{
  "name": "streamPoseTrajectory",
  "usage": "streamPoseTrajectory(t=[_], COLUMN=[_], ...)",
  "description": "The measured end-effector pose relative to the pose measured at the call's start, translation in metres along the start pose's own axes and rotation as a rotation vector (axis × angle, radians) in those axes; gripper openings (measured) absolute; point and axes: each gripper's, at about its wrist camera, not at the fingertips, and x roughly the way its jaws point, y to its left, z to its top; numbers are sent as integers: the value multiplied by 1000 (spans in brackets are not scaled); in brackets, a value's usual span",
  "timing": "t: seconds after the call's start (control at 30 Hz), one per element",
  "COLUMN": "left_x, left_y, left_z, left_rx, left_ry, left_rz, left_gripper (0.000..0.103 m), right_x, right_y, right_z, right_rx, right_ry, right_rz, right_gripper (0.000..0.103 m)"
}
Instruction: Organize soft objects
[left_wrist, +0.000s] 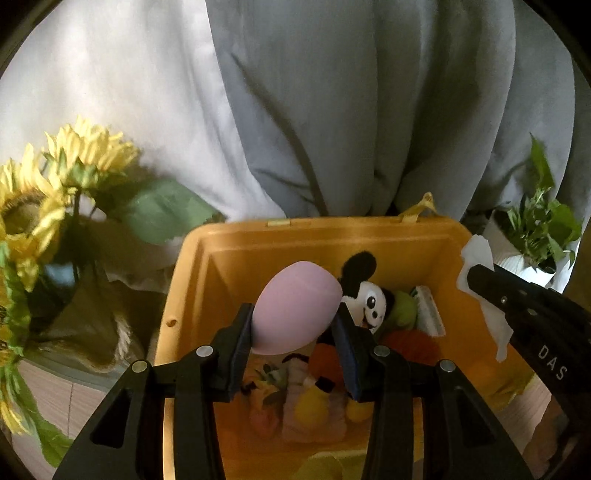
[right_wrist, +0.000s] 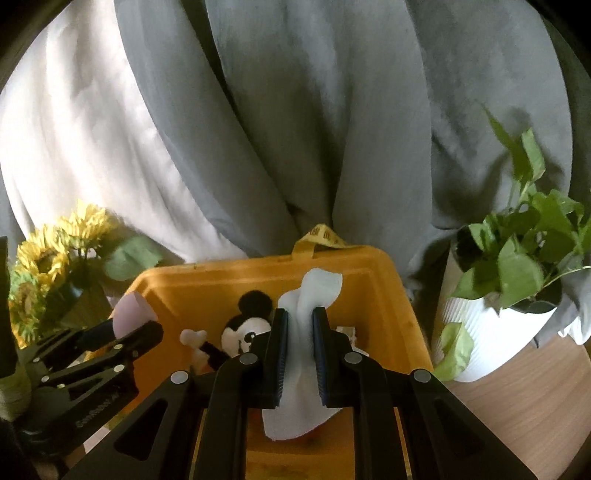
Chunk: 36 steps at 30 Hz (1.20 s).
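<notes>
My left gripper (left_wrist: 293, 325) is shut on a pink egg-shaped sponge (left_wrist: 291, 310) and holds it above the yellow bin (left_wrist: 229, 243). My right gripper (right_wrist: 300, 347) is shut on a white cloth (right_wrist: 306, 302) over the same yellow bin (right_wrist: 207, 280). Inside the bin lie a black-and-white mouse plush (left_wrist: 364, 295), orange and yellow soft toys (left_wrist: 317, 402) and a green one (left_wrist: 402, 306). The right gripper with its cloth shows at the right of the left wrist view (left_wrist: 480, 280). The left gripper with the sponge shows at the left of the right wrist view (right_wrist: 133, 321).
Yellow sunflowers (left_wrist: 44, 192) in a vase stand left of the bin. A potted green plant in a white pot (right_wrist: 491, 332) stands right of it on a wooden surface (right_wrist: 517, 406). Grey and white curtains (left_wrist: 332, 110) hang behind.
</notes>
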Motion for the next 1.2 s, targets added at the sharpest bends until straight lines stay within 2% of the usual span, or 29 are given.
streamPoseTrajectory(t=[0.1,0.17,0.23,0.3,0.4,0.57,0.73,0.9,1.2], left_x=[5,9,10,9,5,-11,-44,-84,-154], left_y=[0,1,1,1,1,1,0,-6,-19], left_z=[-1,-2,-3,-3,-3,-5,-10,-18,-44], left_rx=[-6,-7,-13,-12,-13,-25,-38,-31,-51], left_ry=[13,30,38,33,28,17,-24,-86,-175], left_rz=[1,-4,-10,-6,-1,18,44,111,211], left_gripper=[45,45,49,57,62,63,67,75,93], right_x=[8,13,16,17,16,6,-16,-48,-115], right_y=[1,2,2,1,-1,-2,-1,0,4], right_z=[-2,-3,-4,-5,-6,-4,-5,-11,-27], right_rx=[-4,-17,-10,-8,-7,-4,-12,-19,-36], right_ry=[23,40,52,59,68,58,32,-1,-84], right_rz=[6,11,7,1,-4,-18,-27,-27,-46], right_gripper=[16,21,37,38,43,53,54,56,71])
